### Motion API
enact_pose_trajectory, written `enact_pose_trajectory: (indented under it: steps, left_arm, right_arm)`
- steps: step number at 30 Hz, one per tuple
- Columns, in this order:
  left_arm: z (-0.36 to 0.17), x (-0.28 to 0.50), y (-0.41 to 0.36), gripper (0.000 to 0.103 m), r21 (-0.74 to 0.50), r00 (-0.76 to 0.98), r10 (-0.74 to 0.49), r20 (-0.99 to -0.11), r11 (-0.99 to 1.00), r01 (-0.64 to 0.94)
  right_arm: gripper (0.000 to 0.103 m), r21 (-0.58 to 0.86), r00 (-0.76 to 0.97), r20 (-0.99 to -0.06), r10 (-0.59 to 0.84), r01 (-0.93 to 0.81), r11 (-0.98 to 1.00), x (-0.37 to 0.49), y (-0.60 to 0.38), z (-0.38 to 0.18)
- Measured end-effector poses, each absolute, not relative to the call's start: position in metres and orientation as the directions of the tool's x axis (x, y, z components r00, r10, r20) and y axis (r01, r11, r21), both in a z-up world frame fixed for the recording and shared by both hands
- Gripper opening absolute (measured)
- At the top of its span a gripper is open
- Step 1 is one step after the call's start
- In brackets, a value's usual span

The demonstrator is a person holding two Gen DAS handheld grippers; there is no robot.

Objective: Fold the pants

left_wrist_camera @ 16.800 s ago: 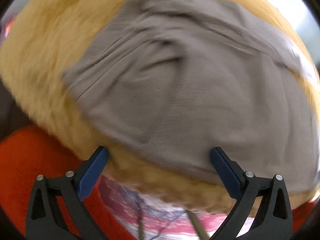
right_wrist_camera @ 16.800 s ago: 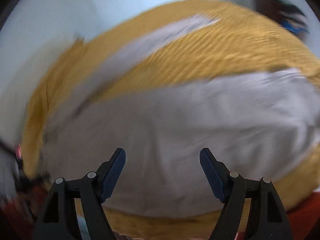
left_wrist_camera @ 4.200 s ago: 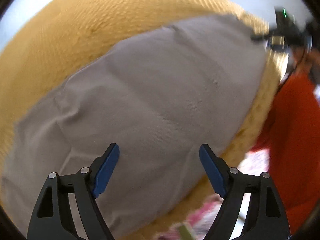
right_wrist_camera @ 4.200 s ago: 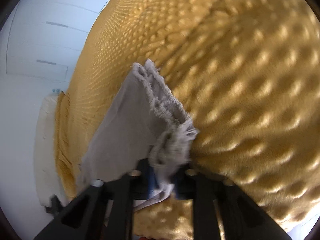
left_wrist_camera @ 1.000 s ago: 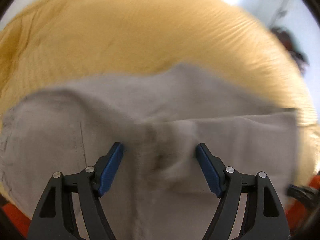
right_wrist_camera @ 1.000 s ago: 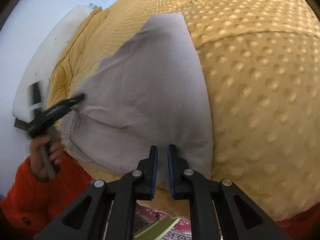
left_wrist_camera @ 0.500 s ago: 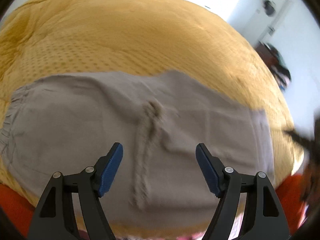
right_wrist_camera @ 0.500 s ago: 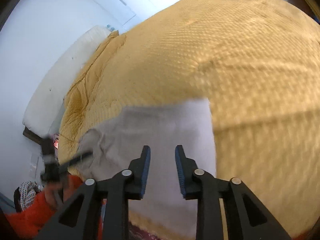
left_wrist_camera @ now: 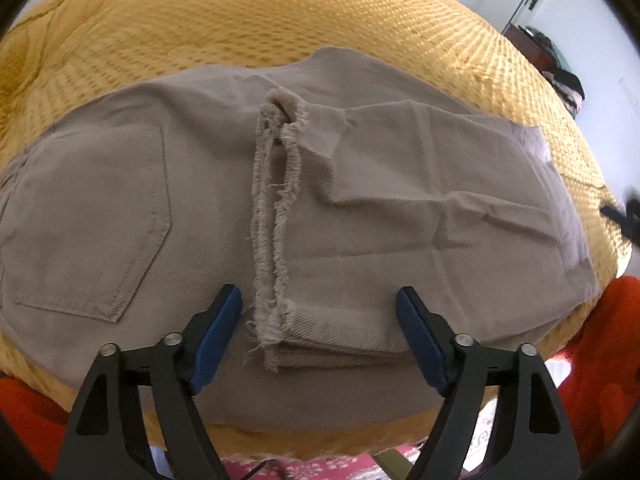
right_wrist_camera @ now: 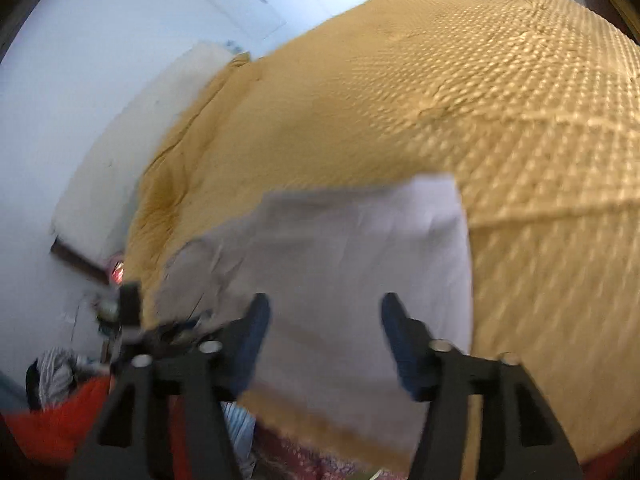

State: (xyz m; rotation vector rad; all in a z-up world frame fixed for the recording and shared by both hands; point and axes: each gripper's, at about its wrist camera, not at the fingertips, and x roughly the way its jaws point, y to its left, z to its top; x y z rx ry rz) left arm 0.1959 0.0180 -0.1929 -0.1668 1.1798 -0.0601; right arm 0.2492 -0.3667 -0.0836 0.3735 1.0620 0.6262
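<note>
One pair of beige pants (left_wrist_camera: 360,208) is seen laid flat on a yellow bedspread (left_wrist_camera: 280,20), near its front edge. The legs are folded back over the seat, so that two frayed hems (left_wrist_camera: 276,200) lie side by side across the middle of the pants, just right of one back pocket (left_wrist_camera: 96,220). Two grippers are in view. The left gripper (left_wrist_camera: 320,336) is held over the near edge of the pants with its two blue-padded fingers (left_wrist_camera: 218,332) spread wide and nothing gripped between them; the hem ends lie between the fingers. The right gripper (right_wrist_camera: 324,344) is held over the pants' other end, likewise spread wide and gripping nothing. That view is blurred. One orange sleeve (left_wrist_camera: 608,340) is seen right of the pants, and a patterned rug (left_wrist_camera: 320,468) below the bedspread's edge.
</note>
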Motion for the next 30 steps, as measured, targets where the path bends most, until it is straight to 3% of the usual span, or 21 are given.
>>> enact_pose_trajectory:
  steps: [3, 6, 10, 15, 19, 22, 24, 28, 30]
  left_arm:
    - [-0.194, 0.196, 0.01, 0.09, -0.137, 0.383, -0.115, -0.917, 0.99, -0.032]
    - [-0.187, 0.193, 0.012, 0.09, -0.152, 0.385, -0.127, -0.914, 0.988, -0.033]
    - [-0.159, 0.182, 0.042, 0.089, -0.277, 0.471, -0.201, -0.859, 0.956, -0.097]
    - [-0.124, 0.159, 0.122, 0.089, -0.429, 0.624, -0.175, -0.761, 0.858, -0.282]
    - [-0.123, 0.117, 0.204, 0.089, -0.488, 0.669, -0.047, -0.742, 0.722, -0.491]
    - [-0.14, 0.079, 0.256, 0.089, -0.578, 0.688, -0.017, -0.726, 0.557, -0.597]
    - [-0.152, 0.061, 0.274, 0.086, -0.617, 0.692, -0.021, -0.722, 0.472, -0.629]
    - [-0.171, 0.055, 0.279, 0.061, -0.636, 0.678, -0.071, -0.732, 0.43, -0.641]
    - [-0.175, 0.06, 0.276, 0.059, -0.606, 0.647, -0.076, -0.759, 0.449, -0.657]
  right_arm:
    - [0.062, 0.525, 0.212, -0.799, 0.563, -0.211, 0.825, 0.236, -0.362, -0.138]
    - [0.062, 0.578, 0.201, -0.775, 0.599, -0.161, 0.8, 0.244, -0.367, -0.151]
    - [0.069, 0.583, 0.202, -0.768, 0.608, -0.171, 0.794, 0.244, -0.365, -0.152]
    - [0.083, 0.539, 0.2, -0.788, 0.582, -0.234, 0.809, 0.237, -0.348, -0.15]
    - [0.085, 0.506, 0.202, -0.803, 0.561, -0.265, 0.821, 0.235, -0.337, -0.147]
    - [0.086, 0.518, 0.203, -0.797, 0.569, -0.254, 0.817, 0.235, -0.334, -0.148]
    - [0.087, 0.536, 0.202, -0.788, 0.582, -0.241, 0.809, 0.237, -0.338, -0.15]
    - [0.09, 0.556, 0.2, -0.778, 0.596, -0.225, 0.801, 0.238, -0.348, -0.15]
    - [0.092, 0.541, 0.199, -0.786, 0.585, -0.235, 0.807, 0.238, -0.344, -0.149]
